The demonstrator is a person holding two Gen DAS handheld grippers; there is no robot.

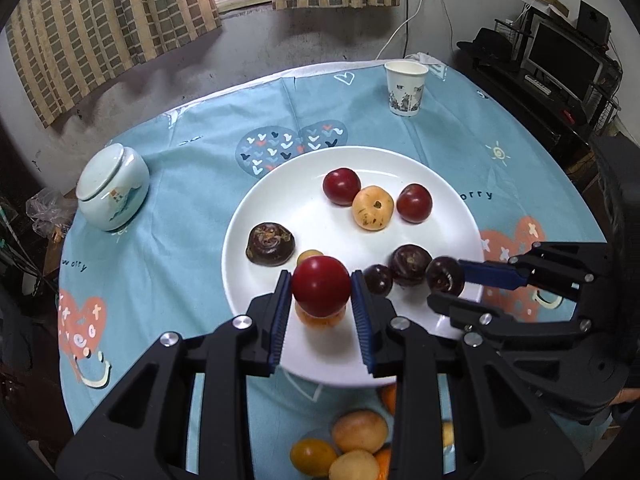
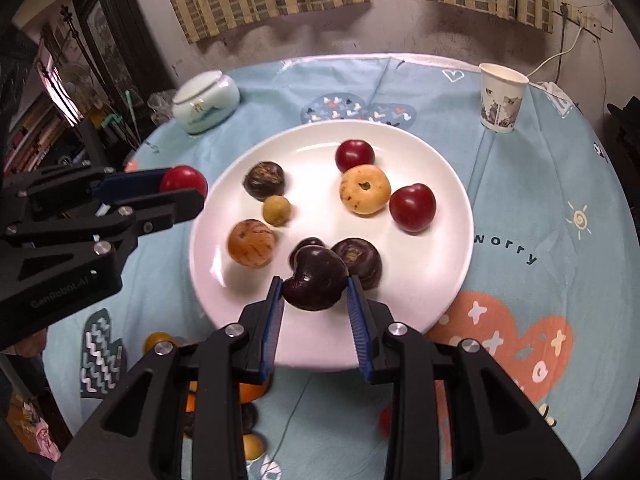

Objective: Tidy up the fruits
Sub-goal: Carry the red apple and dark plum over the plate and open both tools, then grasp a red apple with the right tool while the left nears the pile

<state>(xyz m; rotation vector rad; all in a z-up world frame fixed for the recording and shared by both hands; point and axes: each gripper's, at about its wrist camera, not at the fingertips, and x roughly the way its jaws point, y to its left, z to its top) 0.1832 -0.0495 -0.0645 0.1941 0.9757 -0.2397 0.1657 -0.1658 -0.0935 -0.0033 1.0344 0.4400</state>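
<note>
Pinching a red fruit in my left claw and a dark fruit in my right claw above the plate, I judge either could roll off onto the table if released high.

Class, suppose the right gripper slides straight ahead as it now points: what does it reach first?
Probably the dark fruit just beyond the dark plum that the right gripper holds over the plate, though depth is unclear.

Glossy white plate, matt printed tablecloth, paper cup
</note>
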